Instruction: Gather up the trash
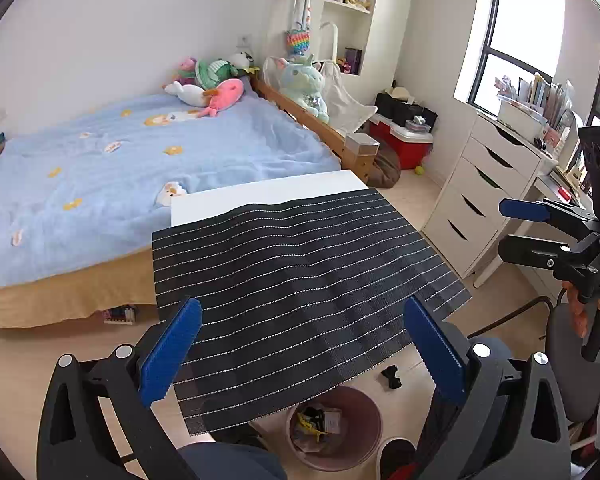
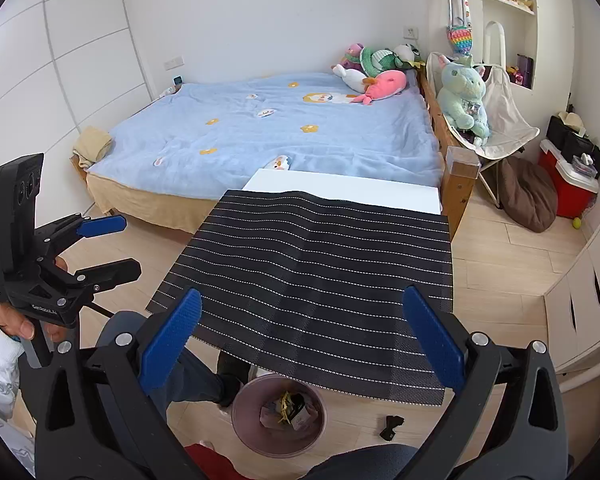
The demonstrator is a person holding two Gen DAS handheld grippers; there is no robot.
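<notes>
A mauve round bin [image 1: 370,412] [image 2: 249,396] stands on the floor under the near edge of the table. It holds crumpled yellow and dark wrappers [image 1: 315,420] [image 2: 286,406]. A small black scrap [image 1: 391,376] [image 2: 392,426] lies on the floor beside the bin. My left gripper [image 1: 302,350] hovers open and empty above the striped black mat [image 1: 300,272]. My right gripper [image 2: 302,340] is likewise open and empty over the mat [image 2: 320,280]. Each gripper shows in the other's view, the right gripper [image 1: 516,230] and the left gripper [image 2: 116,246], both with jaws apart.
The mat covers a white table [image 1: 260,196] pushed against a bed with a blue blanket [image 1: 120,168]. White drawers [image 1: 480,200] stand to the right, with a red cooler [image 2: 568,188] and a brown beanbag [image 2: 528,196] beyond. A person's legs and a chair sit close below.
</notes>
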